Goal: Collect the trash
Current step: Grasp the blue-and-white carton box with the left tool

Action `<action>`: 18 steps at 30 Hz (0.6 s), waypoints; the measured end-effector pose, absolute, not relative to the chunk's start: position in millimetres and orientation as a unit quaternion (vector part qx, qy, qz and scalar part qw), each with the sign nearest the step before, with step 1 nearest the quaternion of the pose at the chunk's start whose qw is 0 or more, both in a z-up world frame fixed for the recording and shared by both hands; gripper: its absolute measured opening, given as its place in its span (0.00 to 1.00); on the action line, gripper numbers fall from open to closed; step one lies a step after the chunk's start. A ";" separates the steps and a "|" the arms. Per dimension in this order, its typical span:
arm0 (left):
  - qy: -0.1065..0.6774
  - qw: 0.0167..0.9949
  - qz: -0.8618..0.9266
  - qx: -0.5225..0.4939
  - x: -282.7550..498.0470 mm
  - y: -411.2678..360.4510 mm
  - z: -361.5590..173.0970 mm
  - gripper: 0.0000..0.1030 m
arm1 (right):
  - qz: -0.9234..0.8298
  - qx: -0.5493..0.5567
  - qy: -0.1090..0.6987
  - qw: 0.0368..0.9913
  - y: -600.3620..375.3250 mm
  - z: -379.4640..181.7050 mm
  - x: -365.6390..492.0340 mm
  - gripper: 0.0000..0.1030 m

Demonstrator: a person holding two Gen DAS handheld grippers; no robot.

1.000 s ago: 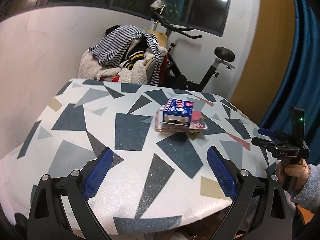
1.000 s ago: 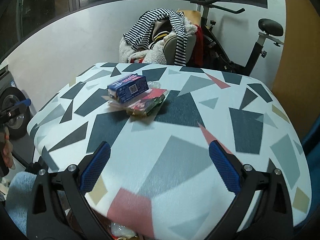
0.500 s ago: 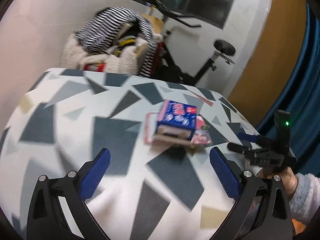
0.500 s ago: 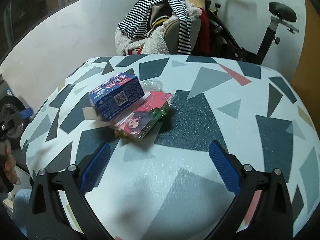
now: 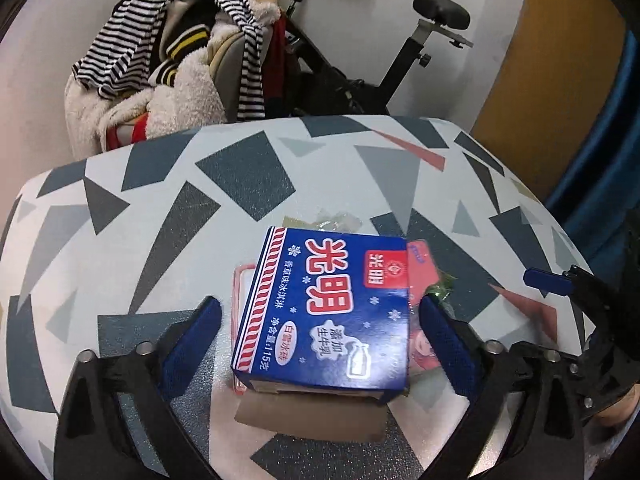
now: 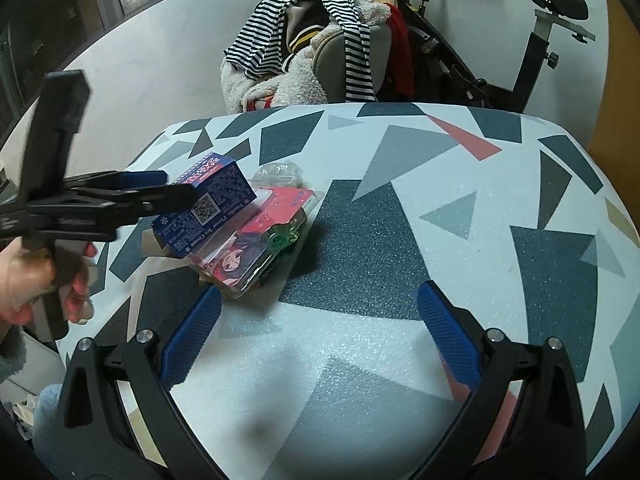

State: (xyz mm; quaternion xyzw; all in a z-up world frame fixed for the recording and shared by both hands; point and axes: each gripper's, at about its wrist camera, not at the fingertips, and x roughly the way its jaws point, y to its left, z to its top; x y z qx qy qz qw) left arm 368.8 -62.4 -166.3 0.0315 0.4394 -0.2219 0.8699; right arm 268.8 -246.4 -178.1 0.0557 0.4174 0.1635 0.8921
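Bench [image 5: 248, 184], covered in a grey, white and pink triangle pattern, carries one small heap of trash near its middle. Behind its far edge stand a clothes-draped chair [image 5: 180, 68] and an exercise bike [image 5: 404, 52].

Left gripper [image 5: 320, 332] is spread wide, its blue pads either side of the blue carton [image 5: 324, 308], apparently not touching it. Right gripper [image 6: 318, 336] is likewise spread, holding nothing, just right of the heap.

Risk, as judged: the carton rests loosely on a flat pink packet [image 6: 260, 240], so closing on it could drag or tip the stack and slide the packet away. The carton's near end flap hangs open and may crush under pressure.

Carton is glossy, printed with red characters, otherwise undented. A crumpled clear wrapper [image 6: 280, 172] and a green piece [image 6: 285, 237] lie against the packet.
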 end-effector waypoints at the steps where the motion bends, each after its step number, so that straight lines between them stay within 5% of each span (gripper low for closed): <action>1: 0.441 0.870 -0.220 0.031 367.8 -59.9 -165.9 0.76 | 0.165 0.056 0.417 0.892 -247.0 -177.9 269.4 0.93; 13: 0.354 0.912 -0.207 -0.005 298.2 16.5 -119.8 0.75 | 0.216 0.053 0.424 0.878 -221.6 -179.3 280.2 0.84; 18: 0.352 0.914 -0.199 -0.015 268.7 31.2 -128.0 0.75 | 0.242 0.133 0.447 0.851 -215.6 -192.7 277.1 0.59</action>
